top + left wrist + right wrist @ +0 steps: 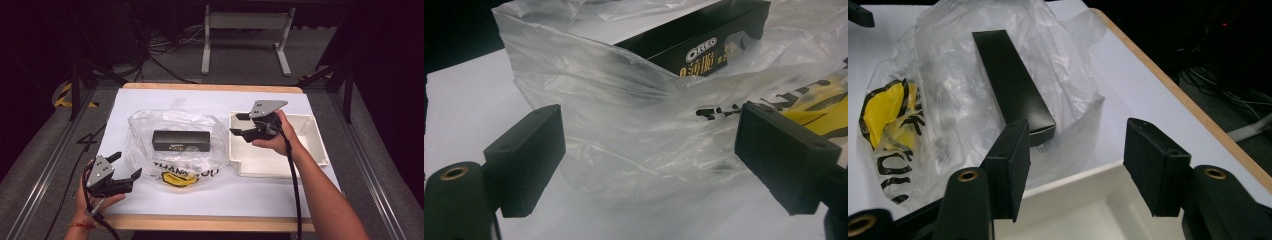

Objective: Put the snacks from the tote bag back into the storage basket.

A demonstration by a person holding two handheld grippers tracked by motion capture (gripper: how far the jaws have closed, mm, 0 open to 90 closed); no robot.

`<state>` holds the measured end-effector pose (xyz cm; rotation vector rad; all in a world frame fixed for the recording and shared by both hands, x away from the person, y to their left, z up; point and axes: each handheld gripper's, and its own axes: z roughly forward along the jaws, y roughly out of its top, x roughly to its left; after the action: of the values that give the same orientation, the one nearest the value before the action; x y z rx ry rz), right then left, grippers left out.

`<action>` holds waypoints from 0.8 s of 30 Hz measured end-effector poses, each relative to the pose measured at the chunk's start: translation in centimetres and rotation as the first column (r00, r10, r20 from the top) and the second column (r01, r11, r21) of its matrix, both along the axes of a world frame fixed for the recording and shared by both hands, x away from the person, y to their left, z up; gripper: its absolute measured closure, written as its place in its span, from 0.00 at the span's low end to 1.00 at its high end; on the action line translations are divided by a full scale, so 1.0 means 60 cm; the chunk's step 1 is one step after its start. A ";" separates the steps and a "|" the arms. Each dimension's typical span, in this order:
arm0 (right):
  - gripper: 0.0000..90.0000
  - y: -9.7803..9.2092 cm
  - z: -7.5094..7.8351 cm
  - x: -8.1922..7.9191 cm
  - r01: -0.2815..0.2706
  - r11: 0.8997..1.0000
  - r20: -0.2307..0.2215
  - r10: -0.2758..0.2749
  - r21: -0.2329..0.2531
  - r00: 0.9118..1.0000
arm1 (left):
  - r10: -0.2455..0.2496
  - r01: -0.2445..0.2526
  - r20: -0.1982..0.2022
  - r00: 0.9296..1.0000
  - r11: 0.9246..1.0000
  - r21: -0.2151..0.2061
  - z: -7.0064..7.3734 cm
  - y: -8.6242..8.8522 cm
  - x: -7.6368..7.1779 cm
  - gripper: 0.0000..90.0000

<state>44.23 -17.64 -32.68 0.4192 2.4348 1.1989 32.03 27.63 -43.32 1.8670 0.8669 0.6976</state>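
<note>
A black Oreo box (181, 140) lies on a clear plastic bag (172, 147) with a yellow print at the middle of the table. In the left gripper view the box (704, 37) sits beyond the crumpled bag (624, 125). My left gripper (125, 170) hovers open at the bag's front left corner, nothing between its jaws. My right gripper (241, 124) is open over the left wall of a white tray (310, 150), aimed at the bag. From the right gripper view the box (1010, 82) rests on the bag (938, 110), just past the tray wall (1073, 182).
White paper (150, 100) covers the wooden table, whose edge (210, 222) runs along the front. A desk frame (245, 35) and cables stand on the floor behind. The tray is empty inside.
</note>
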 end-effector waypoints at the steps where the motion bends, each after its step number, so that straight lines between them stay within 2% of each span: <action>1: 0.50 0.007 -0.001 0.002 -0.007 1.000 0.000 0.007 -0.011 1.000 | 0.001 -0.001 -0.004 1.000 1.000 -0.008 -0.001 0.001 0.000 0.15; 7: 0.50 0.041 -0.006 0.013 -0.071 0.996 -0.018 0.071 -0.044 0.997 | 0.005 -0.005 -0.002 1.000 1.000 -0.013 0.000 0.005 -0.001 0.15; 10: 0.50 0.053 -0.010 0.018 -0.084 0.994 -0.024 0.082 -0.064 0.996 | 0.013 -0.013 -0.002 1.000 1.000 -0.013 0.002 0.005 0.000 0.15; 12: 0.49 0.060 -0.012 0.023 -0.094 0.994 -0.037 0.092 -0.063 0.995 | 0.014 -0.014 -0.002 1.000 0.999 -0.028 0.003 0.006 0.000 0.15; 16: 0.48 0.076 -0.019 0.031 -0.118 0.991 -0.057 0.114 -0.069 0.992 | 0.014 -0.014 -0.004 1.000 1.000 -0.010 0.001 0.003 -0.001 0.15; 24: 0.48 0.109 -0.028 0.044 -0.181 0.975 -0.097 0.169 -0.132 0.981 | 0.027 -0.027 -0.010 1.000 1.000 -0.007 0.000 0.004 -0.005 0.15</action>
<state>46.90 -11.10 -34.37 0.2215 2.6564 1.0886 31.71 27.89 -43.34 1.8567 0.9013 0.7012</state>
